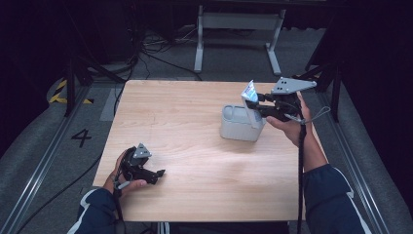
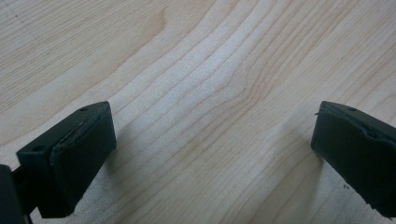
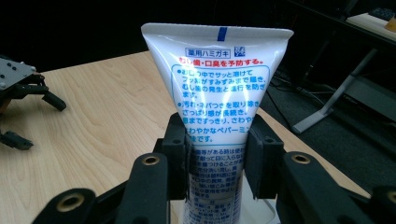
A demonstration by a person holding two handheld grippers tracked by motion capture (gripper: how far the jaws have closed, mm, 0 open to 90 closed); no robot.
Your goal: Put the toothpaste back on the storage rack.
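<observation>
My right gripper (image 1: 253, 104) is shut on a white toothpaste tube (image 1: 251, 100) with blue and red print. The tube stands upright over the right end of a grey holder (image 1: 238, 124) on the wooden table (image 1: 195, 161). In the right gripper view the tube (image 3: 219, 93) rises between the two black pads (image 3: 264, 156), crimped end up, and its lower end reaches down to the holder's rim. My left gripper (image 1: 158, 176) rests open near the table's front left corner. In the left gripper view its pads (image 2: 77, 161) stand wide apart over bare wood.
The holder has two open compartments, and the left one looks empty. A metal table frame (image 1: 238, 29) and cables lie on the floor beyond the far edge. Rails run along both sides of the table.
</observation>
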